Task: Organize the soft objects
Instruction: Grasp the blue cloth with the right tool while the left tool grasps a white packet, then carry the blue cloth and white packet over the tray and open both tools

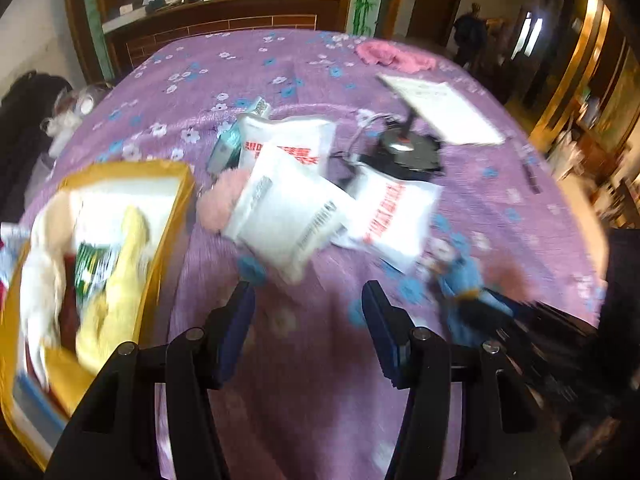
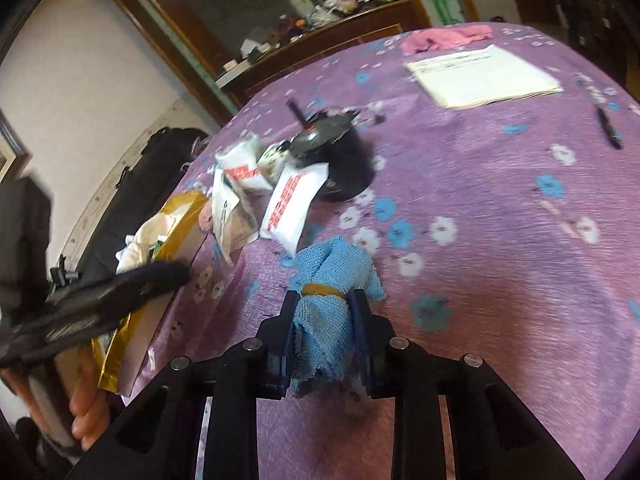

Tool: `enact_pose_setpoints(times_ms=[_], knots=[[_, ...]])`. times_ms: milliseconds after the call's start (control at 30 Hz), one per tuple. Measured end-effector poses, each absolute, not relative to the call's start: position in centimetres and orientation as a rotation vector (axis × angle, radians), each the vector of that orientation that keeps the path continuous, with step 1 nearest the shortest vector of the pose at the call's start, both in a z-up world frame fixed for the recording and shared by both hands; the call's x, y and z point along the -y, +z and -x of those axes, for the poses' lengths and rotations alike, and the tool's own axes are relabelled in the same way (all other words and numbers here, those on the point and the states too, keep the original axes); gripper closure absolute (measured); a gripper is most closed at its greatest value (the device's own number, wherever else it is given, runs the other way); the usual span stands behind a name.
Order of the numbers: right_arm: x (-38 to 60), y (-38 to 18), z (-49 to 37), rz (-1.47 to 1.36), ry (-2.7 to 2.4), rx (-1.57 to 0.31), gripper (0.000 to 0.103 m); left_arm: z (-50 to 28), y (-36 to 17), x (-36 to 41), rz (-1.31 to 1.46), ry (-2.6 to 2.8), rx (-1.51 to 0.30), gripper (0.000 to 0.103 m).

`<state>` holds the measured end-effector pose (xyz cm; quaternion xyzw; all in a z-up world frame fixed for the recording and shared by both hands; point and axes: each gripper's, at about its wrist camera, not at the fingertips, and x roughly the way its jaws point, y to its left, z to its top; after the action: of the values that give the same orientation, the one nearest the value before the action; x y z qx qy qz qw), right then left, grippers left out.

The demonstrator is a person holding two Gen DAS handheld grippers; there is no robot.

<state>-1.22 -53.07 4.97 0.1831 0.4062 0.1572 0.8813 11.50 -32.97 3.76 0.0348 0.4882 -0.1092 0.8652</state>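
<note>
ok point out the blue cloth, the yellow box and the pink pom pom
blue cloth [image 2: 326,320]: right wrist view, on the bundle below its yellow band
yellow box [image 1: 170,216]: left wrist view, on the right side wall
pink pom pom [image 1: 220,204]: left wrist view, on its fluffy middle

Both cameras ride low behind their tongs, tilted down across the purple flowered table [image 1: 320,380]. The left one faces the white packets [image 1: 288,216] from close by; the right one looks from further right. Both take in the packets, the yellow box [image 2: 182,216] and the white papers [image 2: 484,76].
</note>
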Motion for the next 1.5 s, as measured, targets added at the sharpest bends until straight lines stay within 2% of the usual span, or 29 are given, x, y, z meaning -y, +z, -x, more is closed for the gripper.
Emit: enact_pose_setpoints(times_ms=[200,267,333,367,600,967,1233,1500], knots=[[53.2,4.0,0.3,-0.413,0.356,-0.836,0.078,-14.1,2.1,33.9,-0.091,-0.218,-1.035,0.049],[52.9,4.0,0.4,-0.395,0.341,-0.831,0.078,-14.5,1.8,34.2,-0.11,-0.208,-1.034,0.055],[52.4,4.0,0.3,-0.365,0.337,-0.826,0.078,-14.8,1.9,34.1,-0.111,-0.192,-1.032,0.071],[52.1,4.2,0.4,-0.353,0.337,-0.823,0.078,-15.0,2.0,33.8,-0.096,-0.191,-1.03,0.074],[52.0,4.3,0.6,-0.343,0.354,-0.816,0.077,-14.5,3.6,31.1,0.026,-0.204,-0.989,0.095],[52.0,4.6,1.1,-0.337,0.356,-0.803,0.077,-7.5,8.3,27.0,0.225,-0.311,-0.944,0.095],[52.0,4.8,1.5,-0.327,0.336,-0.794,0.078,-2.9,8.2,25.6,0.304,-0.357,-0.956,0.095],[49.8,6.3,4.6,-0.289,0.318,-0.806,0.078,1.1,8.3,25.0,0.252,-0.322,-0.928,0.095]])
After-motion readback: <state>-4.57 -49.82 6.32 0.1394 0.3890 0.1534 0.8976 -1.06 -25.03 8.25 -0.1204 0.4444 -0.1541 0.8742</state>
